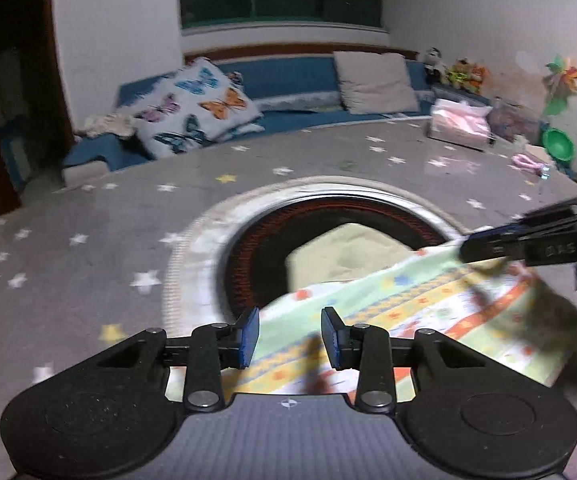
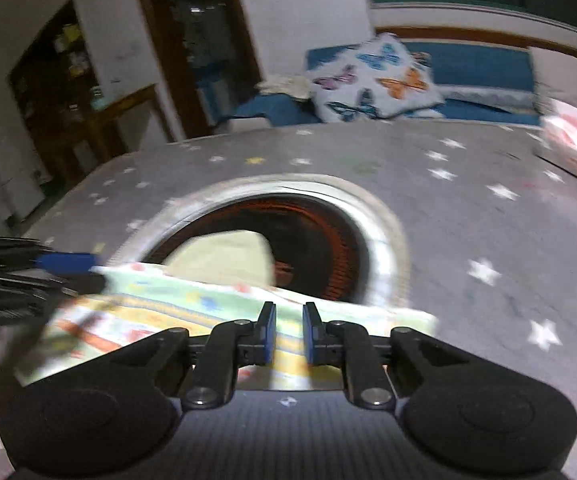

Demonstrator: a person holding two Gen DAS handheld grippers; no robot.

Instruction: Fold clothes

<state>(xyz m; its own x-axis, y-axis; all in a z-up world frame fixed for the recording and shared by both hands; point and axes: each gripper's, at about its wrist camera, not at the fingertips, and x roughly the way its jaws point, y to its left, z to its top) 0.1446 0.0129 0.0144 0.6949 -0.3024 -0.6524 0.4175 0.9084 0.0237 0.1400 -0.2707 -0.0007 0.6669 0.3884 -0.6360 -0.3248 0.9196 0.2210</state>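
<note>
A patterned cloth, pale green with yellow and orange bands, lies on the grey star-print table over the front of a round dark heater opening. A folded pale yellow cloth lies behind it inside the ring. My left gripper is open, its jaws apart just above the patterned cloth's near edge. My right gripper is also open, with a narrower gap, above the same cloth. The right gripper shows at the right of the left view, and the left gripper at the left of the right view. Both views are motion-blurred.
A grey star-print table cover surrounds the ring. A pink tissue pack, a green bowl and toys sit at the far right. A blue bench with a butterfly cushion stands behind. A dark doorway is at left.
</note>
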